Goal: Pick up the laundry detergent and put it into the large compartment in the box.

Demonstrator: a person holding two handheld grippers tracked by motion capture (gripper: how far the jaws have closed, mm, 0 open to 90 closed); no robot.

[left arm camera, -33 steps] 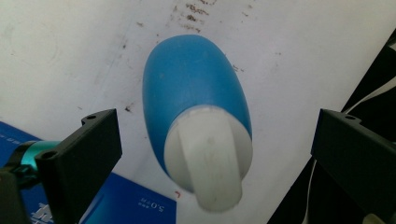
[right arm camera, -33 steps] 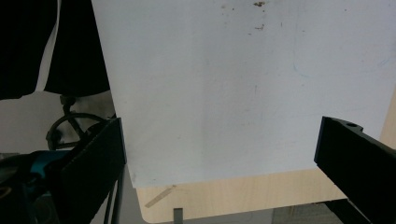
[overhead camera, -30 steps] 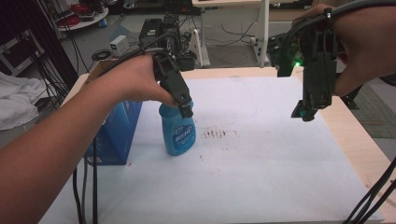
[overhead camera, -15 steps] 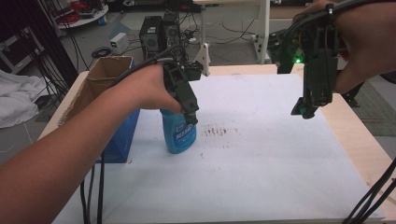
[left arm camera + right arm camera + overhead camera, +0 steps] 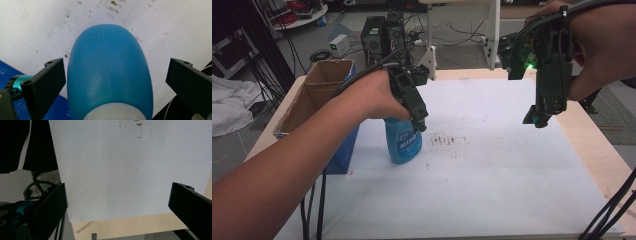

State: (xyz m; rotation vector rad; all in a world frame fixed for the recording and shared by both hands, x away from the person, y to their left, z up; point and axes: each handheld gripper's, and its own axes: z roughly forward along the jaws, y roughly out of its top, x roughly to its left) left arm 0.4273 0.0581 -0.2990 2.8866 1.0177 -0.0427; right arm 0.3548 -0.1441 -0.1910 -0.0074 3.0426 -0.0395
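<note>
While the left gripper (image 5: 113,82) straddles the upright blue bottle (image 5: 403,142) on the desk (image 5: 512,165), jaws apart, closing on it appears next; the right gripper (image 5: 542,116) hovers open.

The bottle (image 5: 107,72) is smooth blue plastic with a soft sheen, faintly scratched along its body, and it carries a glossy printed label (image 5: 407,145) and a paler, whitish plastic neck (image 5: 115,113). The left tongs (image 5: 113,82) and the right tongs (image 5: 117,207) have jaws of matt black plastic with a slightly grainy look and small screw holes. A white sheet (image 5: 492,170), matt like paper, covers the surface (image 5: 592,145), and it bears brown speckled stains (image 5: 447,140). The surface is pale wood with a smooth finish. The box (image 5: 312,105) is rough brown cardboard inside with torn edges, and its outer face is glossy blue print.
</note>
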